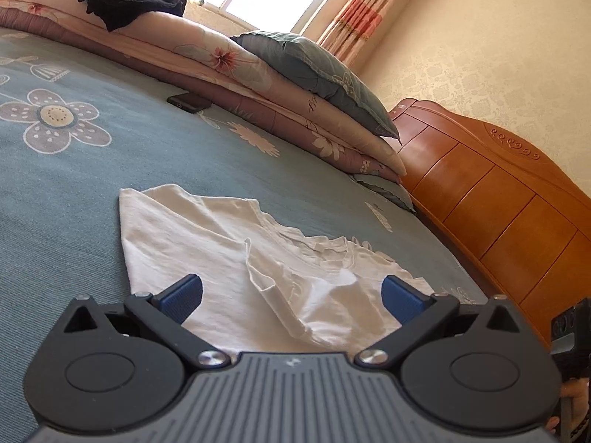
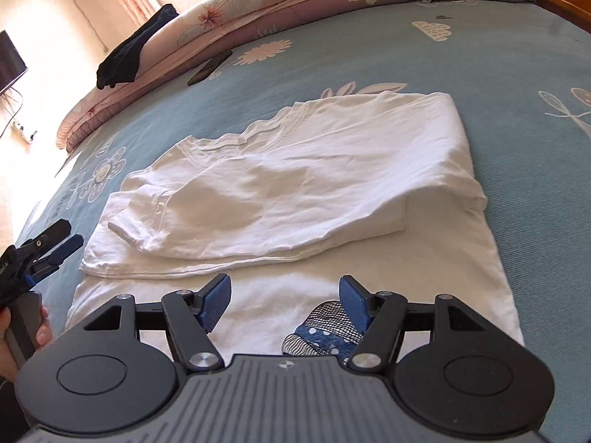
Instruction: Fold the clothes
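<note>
While my two grippers hang over the bed, the white T-shirt (image 2: 295,184) lies partly folded on the blue flowered bedspread (image 2: 517,74), filling the middle of the right wrist view. Its upper half is doubled over itself, a sleeve (image 2: 144,217) tucked across at the left, and the flat lower layer with a blue and black print (image 2: 321,332) reaches the bottom of the frame.

My right gripper (image 2: 285,301) stands released at the bottom centre, its blue pads (image 2: 218,299) apart with nothing pinched between them, just above the bare lower layer of the shirt beside the print.

My left gripper (image 1: 291,299) is also spread wide at the bottom of the left wrist view, clasping nothing; the shirt's rumpled cloth lies just beyond and between its pads (image 1: 183,299). In the right wrist view this same gripper shows at the lower left edge, beside the shirt's left border and apart from it, held by my hand (image 2: 40,336).

A stack of folded quilts (image 1: 221,59) runs across the upper part of the left wrist view, with a dark garment (image 1: 129,2) on top, a grey-blue pillow (image 1: 314,74) resting against it, and a dark phone (image 1: 189,102) lying at its foot. A wooden headboard (image 1: 480,192) fills the right side.
</note>
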Tool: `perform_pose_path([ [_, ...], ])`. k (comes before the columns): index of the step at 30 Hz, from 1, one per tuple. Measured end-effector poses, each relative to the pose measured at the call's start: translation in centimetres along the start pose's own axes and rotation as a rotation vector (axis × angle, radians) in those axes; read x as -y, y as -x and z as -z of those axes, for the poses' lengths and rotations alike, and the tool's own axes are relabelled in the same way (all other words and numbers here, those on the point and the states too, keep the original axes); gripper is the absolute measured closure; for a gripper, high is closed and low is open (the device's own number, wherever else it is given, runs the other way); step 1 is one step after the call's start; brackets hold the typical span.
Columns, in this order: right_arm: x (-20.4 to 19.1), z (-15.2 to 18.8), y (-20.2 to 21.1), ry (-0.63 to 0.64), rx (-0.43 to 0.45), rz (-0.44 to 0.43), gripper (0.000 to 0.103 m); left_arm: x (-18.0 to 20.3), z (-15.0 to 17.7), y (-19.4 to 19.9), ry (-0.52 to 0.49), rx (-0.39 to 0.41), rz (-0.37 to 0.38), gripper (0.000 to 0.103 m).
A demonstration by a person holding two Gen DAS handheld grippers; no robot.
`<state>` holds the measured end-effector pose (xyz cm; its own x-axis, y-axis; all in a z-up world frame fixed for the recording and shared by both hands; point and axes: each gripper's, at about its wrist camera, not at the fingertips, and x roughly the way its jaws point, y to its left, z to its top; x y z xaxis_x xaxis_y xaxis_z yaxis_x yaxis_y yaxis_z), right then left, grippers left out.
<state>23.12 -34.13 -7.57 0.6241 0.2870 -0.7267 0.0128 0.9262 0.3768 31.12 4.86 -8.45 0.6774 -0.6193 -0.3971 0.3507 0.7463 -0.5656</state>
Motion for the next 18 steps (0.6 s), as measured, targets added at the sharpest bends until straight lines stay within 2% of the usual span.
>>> perform_pose_path([
  [4,-0.9,0.9,-0.9,0.113,-0.023,-0.019,0.031,-0.6,-2.1,-3.4,0.123,-0.12,0.06,0.001],
  [7,-1.2,1.1,-0.5,0.184,-0.011,0.024,0.03,-1.1,-3.2,-6.4,0.178,-0.189,0.008,0.001],
  [12,1.3,0.3,-0.1,0.068,-0.022,-0.004,0.03,-2.2,-3.6,-9.6,0.286,-0.234,-0.011,0.001],
  [14,1.9,0.1,0.0,0.039,-0.017,-0.012,0.03,-2.6,-3.6,-10.4,0.336,-0.24,0.039,0.001],
  [16,2.2,0.0,0.1,0.031,-0.012,-0.004,0.03,-2.4,-3.5,-11.1,0.325,-0.266,0.026,0.011],
  [17,2.3,0.0,0.1,0.03,-0.009,0.002,0.03,-2.0,-3.4,-11.2,0.296,-0.277,0.003,0.036],
  [18,2.3,0.0,0.1,0.032,-0.007,0.004,0.03,-1.7,-3.4,-11.3,0.267,-0.292,-0.028,0.051],
])
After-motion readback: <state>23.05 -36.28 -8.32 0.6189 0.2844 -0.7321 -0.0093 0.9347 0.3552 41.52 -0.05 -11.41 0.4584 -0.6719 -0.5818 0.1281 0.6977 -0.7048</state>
